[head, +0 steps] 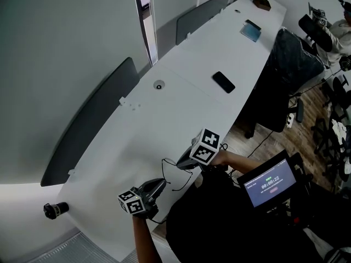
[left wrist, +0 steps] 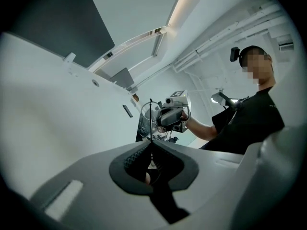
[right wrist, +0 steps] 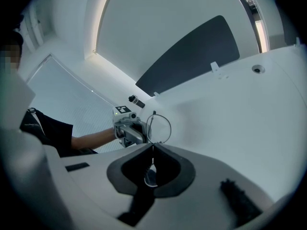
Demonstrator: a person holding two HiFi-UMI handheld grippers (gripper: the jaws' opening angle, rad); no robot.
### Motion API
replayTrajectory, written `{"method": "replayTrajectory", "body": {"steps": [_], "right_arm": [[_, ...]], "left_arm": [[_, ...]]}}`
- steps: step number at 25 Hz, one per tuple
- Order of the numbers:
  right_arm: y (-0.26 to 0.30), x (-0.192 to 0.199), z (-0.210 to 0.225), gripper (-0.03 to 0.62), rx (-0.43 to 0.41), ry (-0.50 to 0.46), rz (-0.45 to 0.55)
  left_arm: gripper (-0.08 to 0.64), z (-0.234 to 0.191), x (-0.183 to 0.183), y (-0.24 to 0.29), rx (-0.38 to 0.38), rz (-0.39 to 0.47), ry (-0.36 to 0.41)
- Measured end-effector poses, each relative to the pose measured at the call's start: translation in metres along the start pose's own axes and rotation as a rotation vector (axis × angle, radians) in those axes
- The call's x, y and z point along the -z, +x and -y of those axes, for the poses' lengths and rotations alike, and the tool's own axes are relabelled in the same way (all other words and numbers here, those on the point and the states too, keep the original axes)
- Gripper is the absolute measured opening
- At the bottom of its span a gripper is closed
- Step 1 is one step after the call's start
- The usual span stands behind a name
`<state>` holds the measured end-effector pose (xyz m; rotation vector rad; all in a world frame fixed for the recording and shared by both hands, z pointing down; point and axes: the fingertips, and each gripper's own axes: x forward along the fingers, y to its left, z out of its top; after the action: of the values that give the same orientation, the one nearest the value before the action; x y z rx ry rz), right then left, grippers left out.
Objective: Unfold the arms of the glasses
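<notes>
Glasses [head: 174, 174] held over the desk's [head: 181, 97] near end, left gripper [left wrist: 151, 143] and right gripper [right wrist: 153, 145] each clamped on the wire frame.

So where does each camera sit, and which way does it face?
Head view: on the head, steeply down at the white table; shows both forearms, left gripper, right gripper.
Left gripper view: on that gripper, along its shut jaws toward the glasses, right gripper and person's torso.
Right gripper view: likewise, back toward the left gripper and forearm.
Shared: all three show the glasses held by both grippers.
</notes>
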<state>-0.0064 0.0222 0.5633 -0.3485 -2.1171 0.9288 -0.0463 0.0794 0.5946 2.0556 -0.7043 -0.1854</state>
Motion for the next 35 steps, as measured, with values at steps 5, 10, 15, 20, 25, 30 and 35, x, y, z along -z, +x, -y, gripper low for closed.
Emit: {"method": "replayTrajectory", "body": {"steps": [5,10,15,20,25,30,35], "right_arm": [[0.002,0.011,0.002,0.014,-0.071,0.095,0.018],[0.010,0.023,-0.002,0.013,-0.178,0.233,0.044],[0.017,0.031,0.004,0.012,-0.211,0.334,0.056],[0.017,0.034,0.020,0.012,-0.216,0.449,0.095],[0.013,0.030,0.027,0.012,-0.248,0.539,0.170],[0.016,0.026,0.029,0.012,-0.251,0.547,0.194],[0.018,0.023,0.028,0.012,-0.247,0.538,0.213]], "left_arm": [[0.014,-0.007,-0.012,-0.030,-0.058,0.053,-0.004],[0.006,-0.018,-0.013,-0.048,-0.085,0.077,0.026],[0.006,-0.036,-0.019,-0.053,-0.186,0.142,0.021],[0.067,-0.055,-0.042,-0.072,-0.334,0.344,0.023],[0.075,-0.055,-0.040,-0.091,-0.392,0.458,0.017],[0.071,-0.060,-0.012,-0.113,-0.483,0.626,-0.084],[0.069,-0.059,0.022,-0.126,-0.539,0.726,-0.199]]}}
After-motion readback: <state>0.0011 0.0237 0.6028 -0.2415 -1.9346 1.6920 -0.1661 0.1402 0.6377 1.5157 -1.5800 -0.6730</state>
